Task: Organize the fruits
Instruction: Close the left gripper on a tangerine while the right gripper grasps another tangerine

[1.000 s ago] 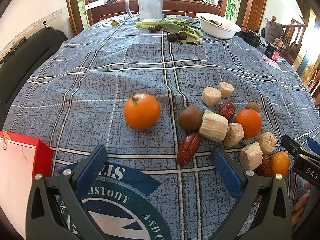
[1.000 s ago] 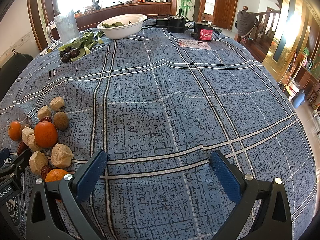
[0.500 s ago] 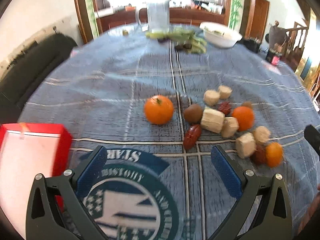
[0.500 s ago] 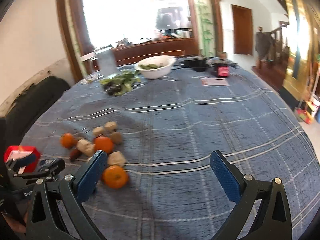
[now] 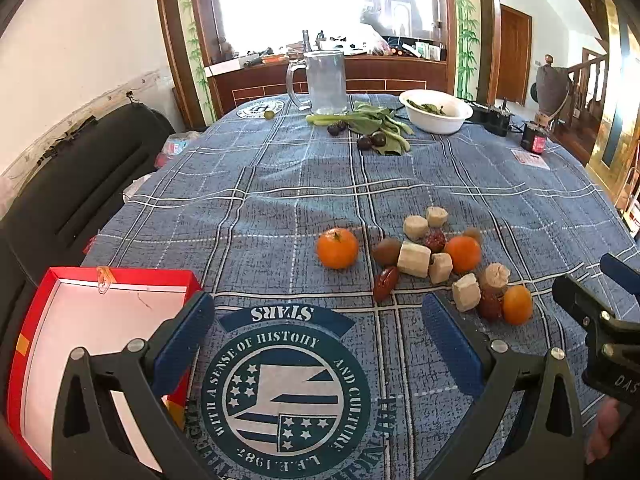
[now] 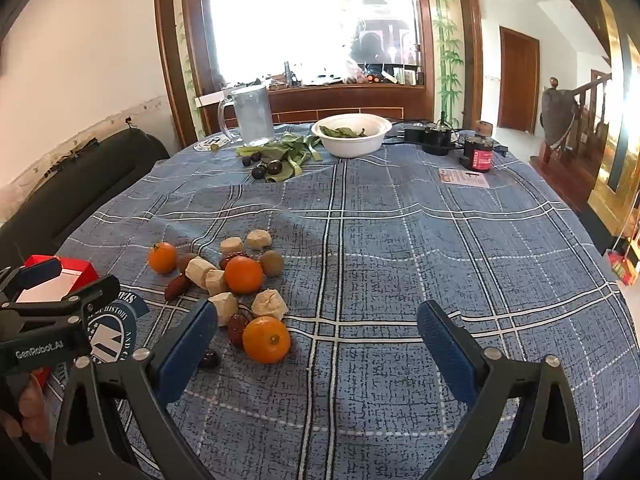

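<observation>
Fruit pile (image 5: 440,264) sits mid-bench on the blue plaid cloth (image 5: 280,184) — oranges, brown fruits, red dates, pale chunks touching. One orange (image 5: 337,248) lies apart to its left. Red box (image 5: 80,320) at the near left edge. My left fingers (image 5: 318,344) spread wide, empty. Right fingers (image 6: 316,350) wide too, just closing slightly, nothing between — bare cloth ahead.
</observation>
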